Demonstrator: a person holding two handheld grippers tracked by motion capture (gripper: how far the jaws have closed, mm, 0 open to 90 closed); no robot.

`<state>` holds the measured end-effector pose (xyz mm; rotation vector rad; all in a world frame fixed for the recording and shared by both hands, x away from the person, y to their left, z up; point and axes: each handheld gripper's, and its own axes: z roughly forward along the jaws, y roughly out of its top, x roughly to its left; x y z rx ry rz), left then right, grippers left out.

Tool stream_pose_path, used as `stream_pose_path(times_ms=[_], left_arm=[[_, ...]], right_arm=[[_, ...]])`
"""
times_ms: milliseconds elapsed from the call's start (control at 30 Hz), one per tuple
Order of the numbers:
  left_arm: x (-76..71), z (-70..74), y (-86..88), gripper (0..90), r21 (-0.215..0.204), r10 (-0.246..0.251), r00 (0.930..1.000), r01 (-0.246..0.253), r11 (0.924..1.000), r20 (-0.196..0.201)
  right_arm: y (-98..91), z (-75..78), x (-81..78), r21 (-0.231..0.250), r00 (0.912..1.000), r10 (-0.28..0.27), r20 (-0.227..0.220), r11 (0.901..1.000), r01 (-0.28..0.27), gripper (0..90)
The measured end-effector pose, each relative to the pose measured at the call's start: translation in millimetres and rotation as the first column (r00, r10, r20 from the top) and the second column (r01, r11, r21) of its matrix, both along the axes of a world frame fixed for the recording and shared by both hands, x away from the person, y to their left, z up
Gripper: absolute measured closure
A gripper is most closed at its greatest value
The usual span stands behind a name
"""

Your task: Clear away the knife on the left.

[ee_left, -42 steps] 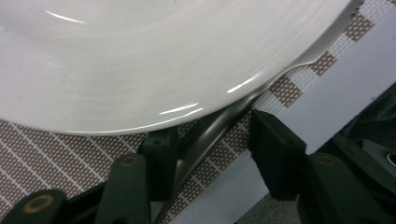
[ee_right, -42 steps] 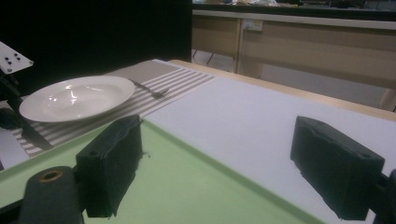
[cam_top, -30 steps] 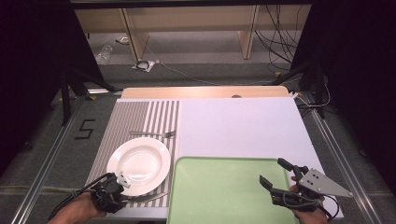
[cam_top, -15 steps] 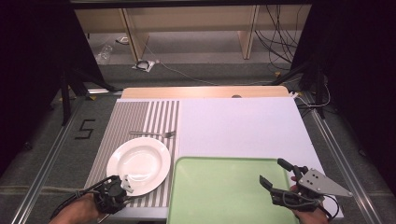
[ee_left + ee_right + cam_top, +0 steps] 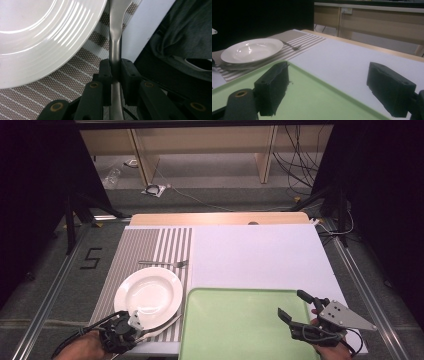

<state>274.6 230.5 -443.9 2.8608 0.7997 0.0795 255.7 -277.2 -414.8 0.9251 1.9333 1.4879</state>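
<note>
left gripper [image 5: 115,75]: black two-jaw body; blocky matte pads; brass-coloured pivot rivets on the finger links
left cable: black, looping off at 8 o'clock of the gripper in the high view
right gripper [image 5: 299,307]: black jaws; thick rectangular pads, scuffed edges; brass-coloured rivet
right top plate: grey, three-cornered, small dark screw holes

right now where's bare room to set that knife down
The green tray is bare, and so is the white mat beyond it. The striped mat is crowded: plate, fork, and the left claw shut on the knife.
</note>
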Motion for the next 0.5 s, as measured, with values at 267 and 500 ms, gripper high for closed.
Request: stream_pose_path(times_ms=[267, 500], left_arm=[[-5.8, 11.6, -13.3, 79.2, -0.115, -0.013, 0.9998, 0.015, 0.9933, 0.017], [-6.6, 24.1, -31.4, 79.2, -0.234, 0.034, 0.9970, -0.017, 0.9722, 0.069]], right_arm=[[0.0, 0.3, -0.3, 0.003, 1.0000, 0.000, 0.000, 1.0000, 0.000, 18.9], [-0.1, 0.6, -0.5, 0.007, 1.0000, 0.000, 0.001, 1.0000, 0.000, 18.9]])
